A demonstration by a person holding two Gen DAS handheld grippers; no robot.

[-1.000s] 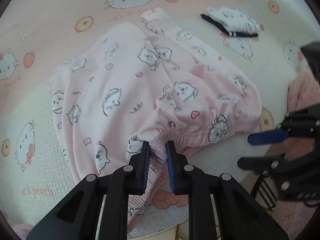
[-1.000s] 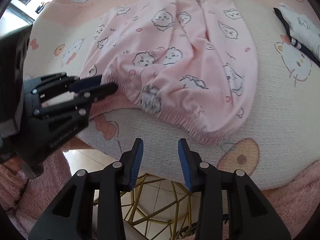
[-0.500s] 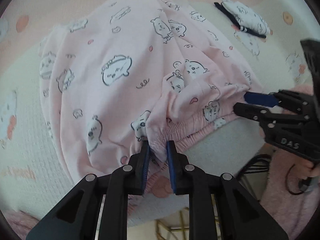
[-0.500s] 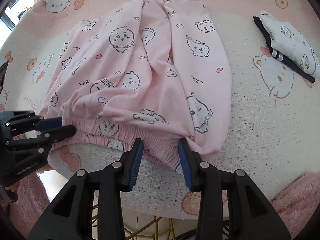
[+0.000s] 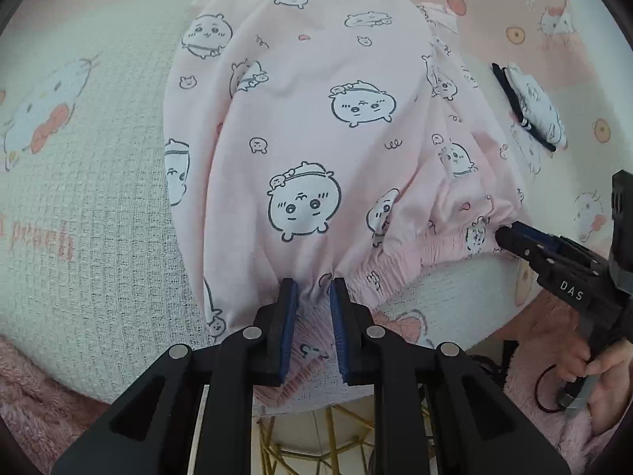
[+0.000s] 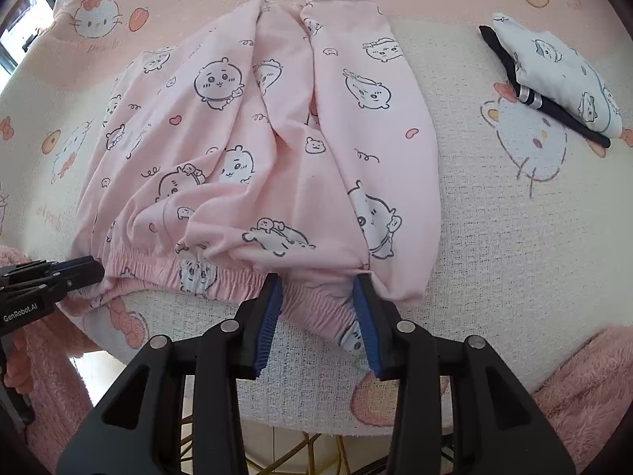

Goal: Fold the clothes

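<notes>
Pink pants [image 6: 277,138] printed with cartoon faces lie on the table, their elastic waistband at the near edge and the legs pointing away. My left gripper [image 5: 312,293] is shut on the bunched left end of the waistband [image 5: 395,273]; the right wrist view shows that same gripper [image 6: 79,269] at the far left. At the waistband's right end my right gripper [image 6: 318,289] stands open and straddles the gathered hem [image 6: 316,301], fabric between its blue pads without a visible squeeze. In the left wrist view its tip [image 5: 510,237] shows at that end.
A folded white garment with a black band [image 6: 561,75] lies at the back right. The table cloth [image 6: 514,237] with cartoon cats covers a round table over gold wire legs [image 6: 316,451]. Fluffy pink sleeves [image 6: 585,396] and a hand [image 5: 593,376] are at the near edge.
My left gripper has carried its end of the waistband to the left and rolled, stretching the band out. My right gripper has come in from beyond the table edge over the waistband's right end.
</notes>
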